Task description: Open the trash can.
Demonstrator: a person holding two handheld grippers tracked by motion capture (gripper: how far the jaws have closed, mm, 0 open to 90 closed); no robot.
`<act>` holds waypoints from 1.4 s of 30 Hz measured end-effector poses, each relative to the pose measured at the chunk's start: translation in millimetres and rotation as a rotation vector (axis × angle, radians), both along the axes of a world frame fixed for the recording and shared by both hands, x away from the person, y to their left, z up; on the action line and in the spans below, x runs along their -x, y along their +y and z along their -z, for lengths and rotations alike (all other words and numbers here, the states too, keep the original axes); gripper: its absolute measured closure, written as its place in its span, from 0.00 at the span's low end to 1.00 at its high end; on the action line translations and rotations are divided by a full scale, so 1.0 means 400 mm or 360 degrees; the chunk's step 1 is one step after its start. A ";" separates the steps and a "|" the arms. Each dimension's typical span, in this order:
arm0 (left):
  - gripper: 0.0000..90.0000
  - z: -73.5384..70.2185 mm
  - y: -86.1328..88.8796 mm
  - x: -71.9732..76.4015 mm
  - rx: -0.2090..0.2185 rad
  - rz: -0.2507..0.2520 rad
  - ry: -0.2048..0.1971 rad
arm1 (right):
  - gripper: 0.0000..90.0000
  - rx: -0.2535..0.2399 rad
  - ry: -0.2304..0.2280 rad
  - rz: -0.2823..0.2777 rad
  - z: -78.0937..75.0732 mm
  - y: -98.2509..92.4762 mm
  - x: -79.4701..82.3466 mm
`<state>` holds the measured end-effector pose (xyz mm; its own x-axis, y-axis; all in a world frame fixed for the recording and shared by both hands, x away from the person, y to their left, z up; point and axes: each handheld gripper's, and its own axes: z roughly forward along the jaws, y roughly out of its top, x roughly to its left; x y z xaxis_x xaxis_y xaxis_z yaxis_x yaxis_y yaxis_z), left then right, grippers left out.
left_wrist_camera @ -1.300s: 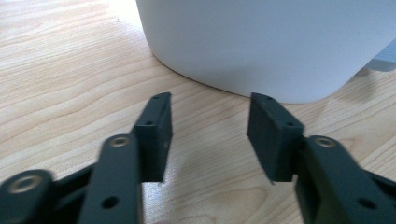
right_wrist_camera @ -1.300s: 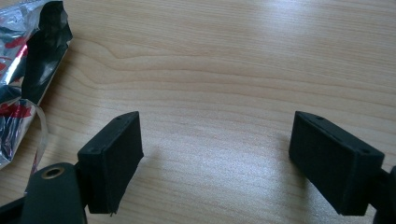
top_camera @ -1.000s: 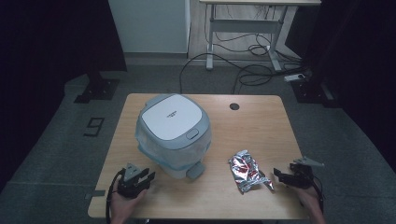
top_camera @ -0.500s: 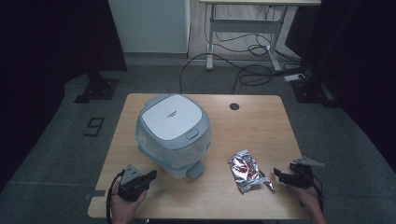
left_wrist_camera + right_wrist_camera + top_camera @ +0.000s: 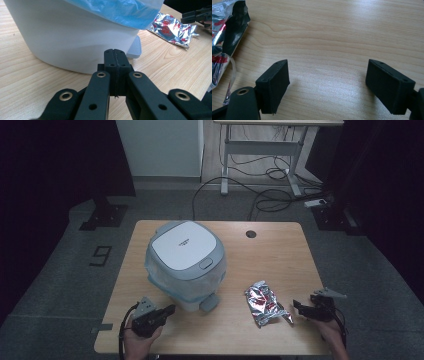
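High view: left gripper (image 5: 169, 310) lower left, jaws just closed on nothing, near pedal bin (image 5: 186, 262); right gripper (image 5: 296, 306) lower right, jaws wide apart beside foil packet (image 5: 265, 302) on table (image 5: 280, 255)

The room is dark. The floor (image 5: 60, 270) is grey, with a white number nine (image 5: 101, 255) at nine o'clock. A light wooden table (image 5: 280, 255) stands in the middle. At twelve o'clock is a white wall panel (image 5: 160, 147). At one o'clock a desk frame (image 5: 260, 157) stands over black cables (image 5: 265, 200).
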<state>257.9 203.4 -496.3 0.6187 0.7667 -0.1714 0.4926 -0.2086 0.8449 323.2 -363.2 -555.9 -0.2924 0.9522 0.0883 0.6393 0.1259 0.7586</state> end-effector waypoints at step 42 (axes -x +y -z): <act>1.00 -0.013 -0.122 0.003 -0.0040 0.0158 -0.0065 | 0.22 0.0002 -0.0003 0.0006 0.000 -0.001 -0.002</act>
